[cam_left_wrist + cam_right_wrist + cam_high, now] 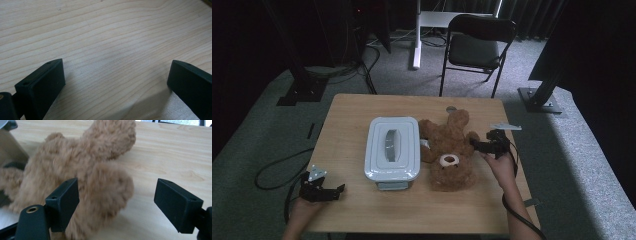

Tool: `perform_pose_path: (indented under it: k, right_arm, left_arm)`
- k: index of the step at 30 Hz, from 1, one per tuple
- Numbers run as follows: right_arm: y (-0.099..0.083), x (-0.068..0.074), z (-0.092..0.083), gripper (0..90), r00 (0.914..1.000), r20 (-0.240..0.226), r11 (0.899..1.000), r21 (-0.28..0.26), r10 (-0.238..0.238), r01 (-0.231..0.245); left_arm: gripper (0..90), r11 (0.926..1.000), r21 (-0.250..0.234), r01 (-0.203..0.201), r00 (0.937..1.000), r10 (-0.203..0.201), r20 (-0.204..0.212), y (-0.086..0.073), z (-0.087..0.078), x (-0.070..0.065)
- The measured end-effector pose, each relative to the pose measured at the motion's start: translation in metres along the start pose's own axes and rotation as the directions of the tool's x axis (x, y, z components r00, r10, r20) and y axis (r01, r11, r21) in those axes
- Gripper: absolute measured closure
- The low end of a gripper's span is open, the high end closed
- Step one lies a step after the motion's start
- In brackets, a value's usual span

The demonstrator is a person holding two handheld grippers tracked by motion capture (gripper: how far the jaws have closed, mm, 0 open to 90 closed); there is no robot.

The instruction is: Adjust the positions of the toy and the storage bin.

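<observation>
The bear (448,155) lies on its back at the centre right of the high view, just beside the lidded box (392,148), likely set out so it can go into the box. The right gripper (484,145) comes at the bear's paw, jaws wide; the paw sits between them, pads not pressing. The left gripper (333,192) waits at lower left on the table (362,210), jaws wide open, holding nothing

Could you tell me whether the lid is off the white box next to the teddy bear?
No, in the high view the white box has its lid on, handle on top, beside the teddy bear.
</observation>
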State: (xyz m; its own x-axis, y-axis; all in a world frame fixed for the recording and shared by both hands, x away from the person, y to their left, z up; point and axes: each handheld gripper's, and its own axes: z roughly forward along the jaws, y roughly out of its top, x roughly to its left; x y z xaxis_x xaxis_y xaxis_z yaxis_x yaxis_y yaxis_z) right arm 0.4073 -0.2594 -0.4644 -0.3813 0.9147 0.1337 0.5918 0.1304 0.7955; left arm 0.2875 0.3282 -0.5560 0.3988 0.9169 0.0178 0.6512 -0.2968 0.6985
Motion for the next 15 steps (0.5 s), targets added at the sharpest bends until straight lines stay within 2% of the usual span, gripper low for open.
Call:
perform_pose_path:
  k: [7, 12, 15]
  right_arm:
    - [0.02, 0.0, 0.024, 19.2, 0.9998, -0.014, 0.999, 0.039, 0.013, -0.013]
    - [0.02, -0.008, 0.036, 19.3, 0.997, -0.039, 0.995, 0.084, 0.066, -0.063]
    - [0.015, -0.012, 0.037, 23.3, 0.9945, -0.05, 0.992, 0.091, 0.092, -0.087]
  left_arm:
    - [2.1, 1.0, 0.0, 0.0, 1.0, 0.0, 0.0, 0.0, 0.0, 0.0]
    - [2.1, 1.0, 0.0, 0.0, 1.0, 0.0, 0.0, 0.0, 0.0, 0.0]
    - [2.1, 1.0, 0.0, 0.0, 1.0, 0.0, 0.0, 0.0, 0.0, 0.0]
